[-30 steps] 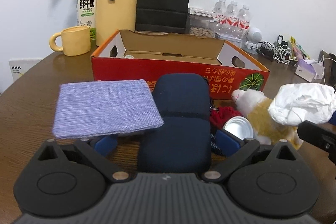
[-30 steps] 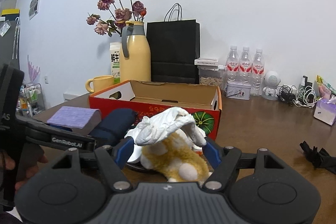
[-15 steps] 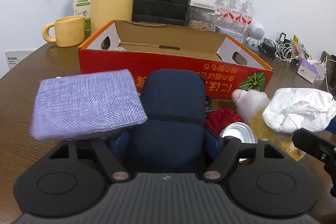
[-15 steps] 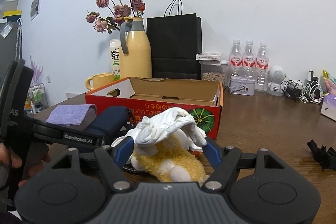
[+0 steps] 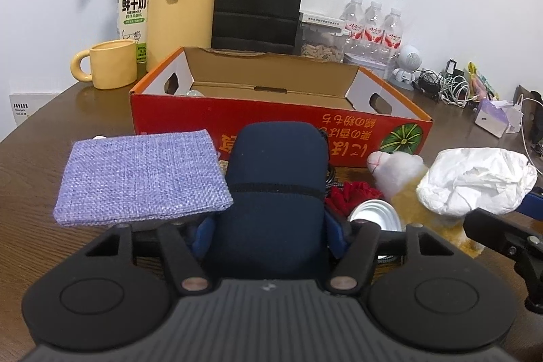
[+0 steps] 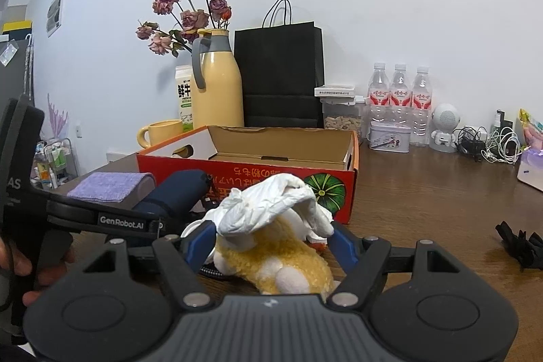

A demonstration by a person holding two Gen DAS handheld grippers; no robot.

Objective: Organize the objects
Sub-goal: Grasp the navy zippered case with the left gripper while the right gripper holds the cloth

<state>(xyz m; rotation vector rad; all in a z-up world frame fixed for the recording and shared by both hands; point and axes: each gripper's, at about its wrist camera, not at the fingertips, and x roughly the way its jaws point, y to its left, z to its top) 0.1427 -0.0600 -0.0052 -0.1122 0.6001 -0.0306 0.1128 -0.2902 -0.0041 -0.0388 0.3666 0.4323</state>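
— What are your grippers on?

— Your left gripper (image 5: 269, 228) has just been closing and now clamps the navy pouch (image 5: 273, 192); your right gripper (image 6: 271, 246) clasps the yellow plush toy (image 6: 281, 263) under a white crumpled bag (image 6: 271, 206).

— And the red box (image 5: 281, 121)?

— Just beyond both, open-topped. Something pale shows at its far left corner; I can't tell what.

hidden: silver lid (image 5: 375, 215) partly behind gripper | box (image 5: 271, 111) contents unclear
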